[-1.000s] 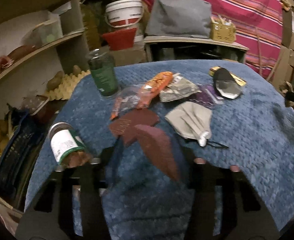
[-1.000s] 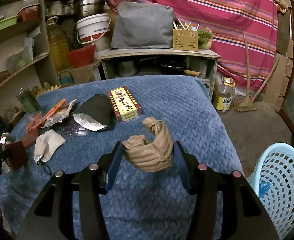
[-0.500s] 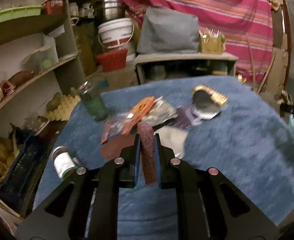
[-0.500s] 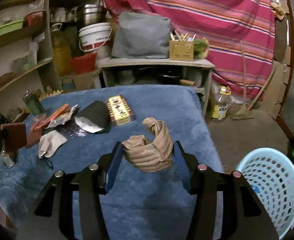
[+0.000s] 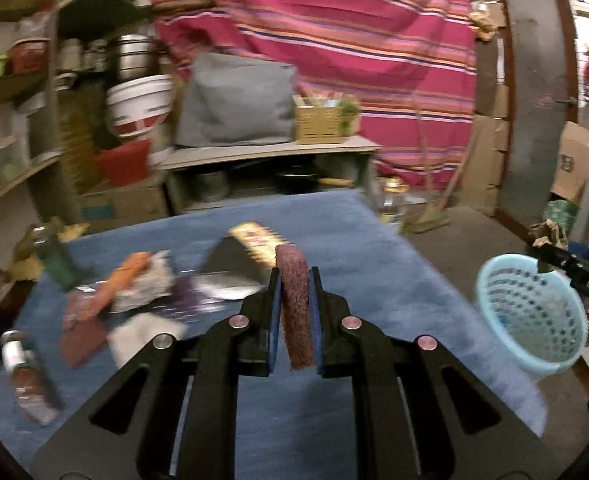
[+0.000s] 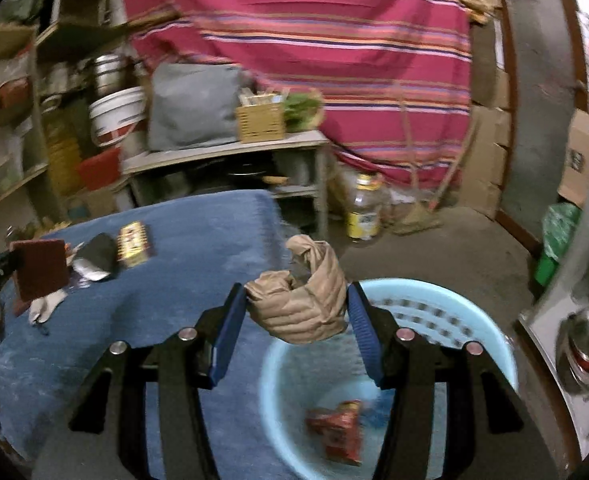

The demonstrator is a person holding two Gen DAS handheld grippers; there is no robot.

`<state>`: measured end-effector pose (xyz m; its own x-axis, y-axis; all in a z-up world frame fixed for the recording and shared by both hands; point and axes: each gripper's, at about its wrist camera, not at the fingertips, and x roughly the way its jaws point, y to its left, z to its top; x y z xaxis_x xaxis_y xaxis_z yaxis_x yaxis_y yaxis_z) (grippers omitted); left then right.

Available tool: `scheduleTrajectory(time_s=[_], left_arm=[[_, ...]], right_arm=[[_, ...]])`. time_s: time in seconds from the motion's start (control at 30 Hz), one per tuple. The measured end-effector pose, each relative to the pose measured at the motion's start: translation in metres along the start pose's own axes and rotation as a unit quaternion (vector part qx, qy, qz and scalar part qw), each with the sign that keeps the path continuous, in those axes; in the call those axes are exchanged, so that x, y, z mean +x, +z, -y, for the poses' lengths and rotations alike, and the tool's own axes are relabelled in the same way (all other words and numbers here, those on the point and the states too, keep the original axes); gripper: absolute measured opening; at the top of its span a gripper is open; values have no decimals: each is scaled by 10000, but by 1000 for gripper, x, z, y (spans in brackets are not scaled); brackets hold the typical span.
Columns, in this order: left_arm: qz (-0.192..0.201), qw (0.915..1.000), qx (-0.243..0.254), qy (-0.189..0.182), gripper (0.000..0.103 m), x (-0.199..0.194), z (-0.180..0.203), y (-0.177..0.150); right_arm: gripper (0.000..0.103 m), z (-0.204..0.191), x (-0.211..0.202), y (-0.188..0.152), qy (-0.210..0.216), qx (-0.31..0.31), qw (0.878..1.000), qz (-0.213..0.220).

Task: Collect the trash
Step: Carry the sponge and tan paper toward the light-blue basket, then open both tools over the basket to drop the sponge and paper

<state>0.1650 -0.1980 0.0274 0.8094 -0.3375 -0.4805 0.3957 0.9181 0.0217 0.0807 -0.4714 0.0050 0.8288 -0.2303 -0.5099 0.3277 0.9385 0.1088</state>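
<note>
Tongs on the right (image 6: 296, 312) gripped a crumpled tan paper bag (image 6: 300, 304) above the pale blue plastic basket (image 6: 446, 304); left tongs (image 5: 294, 300) clamped a maroon scouring pad (image 5: 294, 304).

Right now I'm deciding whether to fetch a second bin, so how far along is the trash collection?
Done: a red wrapper lies in the light blue plastic basket.
In hand: the right gripper holds a crumpled brown paper bag over the basket; the left gripper grips a maroon scouring pad.
Left: an orange wrapper, a yellow box and other litter on the blue blanket.
</note>
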Motion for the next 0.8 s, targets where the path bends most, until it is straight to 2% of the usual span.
scheduleTrajectory(time_s=[0.1, 0.23, 0.4, 0.5, 0.67, 0.8], left_arm=[[-53, 9991, 47, -416, 12, 13, 41, 2], [-145, 9963, 270, -797, 12, 32, 95, 9], [-128, 9882, 557, -1422, 12, 39, 159, 21], [-188, 9835, 626, -1687, 12, 43, 184, 10], [-601, 9777, 560, -1932, 12, 70, 209, -7], [-767, 9740, 676, -2024, 13, 81, 226, -20]], right_arm=[[52, 35, -2, -2, -205, 244, 9995, -10], [52, 66, 1, -7, -530, 346, 9980, -65], [52, 99, 3, -14, -682, 596, 9958, -144], [52, 113, 4, -17, -731, 709, 9946, -179], [52, 118, 11, -20, -734, 792, 9938, -261], [52, 118, 13, -24, -738, 772, 9937, -337]])
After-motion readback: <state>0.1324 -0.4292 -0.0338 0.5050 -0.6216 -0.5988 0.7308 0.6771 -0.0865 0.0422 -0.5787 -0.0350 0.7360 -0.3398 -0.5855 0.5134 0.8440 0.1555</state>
